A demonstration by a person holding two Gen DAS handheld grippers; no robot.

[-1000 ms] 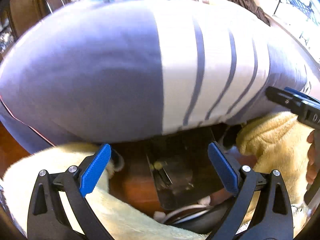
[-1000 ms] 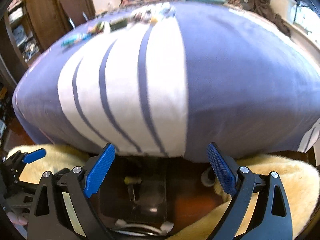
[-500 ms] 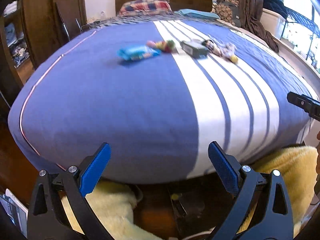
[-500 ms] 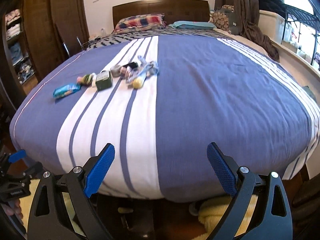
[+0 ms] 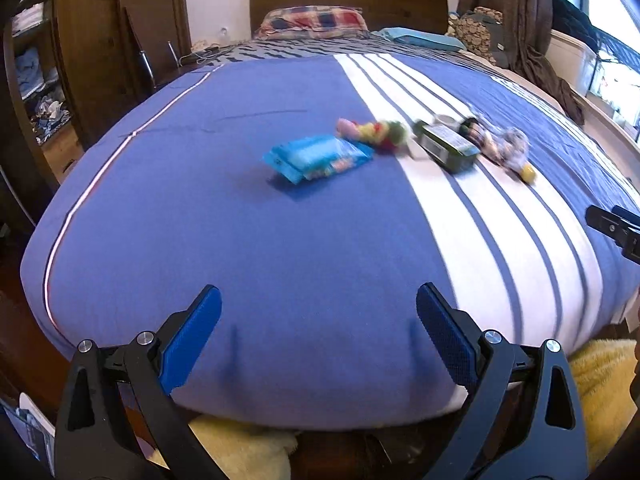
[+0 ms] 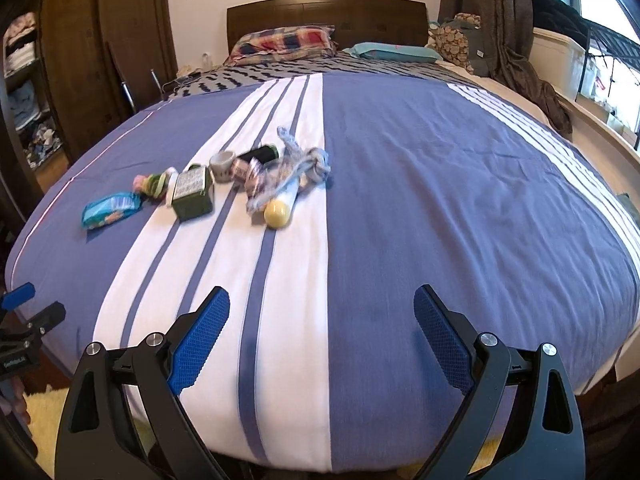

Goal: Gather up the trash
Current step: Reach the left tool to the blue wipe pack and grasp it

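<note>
Blue pads: both grippers are showing blue textured pads on black arms, and nothing is sitting between either pair.
Left gripper (image 5: 318,318): its jaws are standing wide apart and released, hanging over the near edge of the bed.
Right gripper (image 6: 322,318): its jaws are likewise spread and released, hanging over the near edge, with the left one peeking in at the far left of its view.
Bedspread (image 5: 240,240): blue cloth with white stripes is stretching away ahead of both pairs of jaws.
Trash: a row of small items is lying on the bedspread well ahead of both pairs of jaws, touching neither.
Blue wrapper (image 5: 316,158): it is lying straight ahead of the left jaws, and far ahead and left of the right jaws (image 6: 110,210).
Pink and green bundle (image 5: 370,132): it is lying just beyond the wrapper.
Dark green box (image 6: 192,192): it is sitting ahead and left of the right jaws, just right of the bundle.
Yellow-capped tube (image 6: 280,208): it is lying ahead of the right jaws' left pad, beside a crumpled clear wrapper (image 6: 298,164).
Tape roll (image 6: 222,162) and black cylinder (image 6: 260,156): both are lying just behind the box.
Fleece rug (image 5: 596,380): yellow pile is showing below the bed edge, under the left gripper's right pad.
Pillows: a plaid pillow (image 6: 284,42) is resting at the headboard, far beyond everything.
</note>
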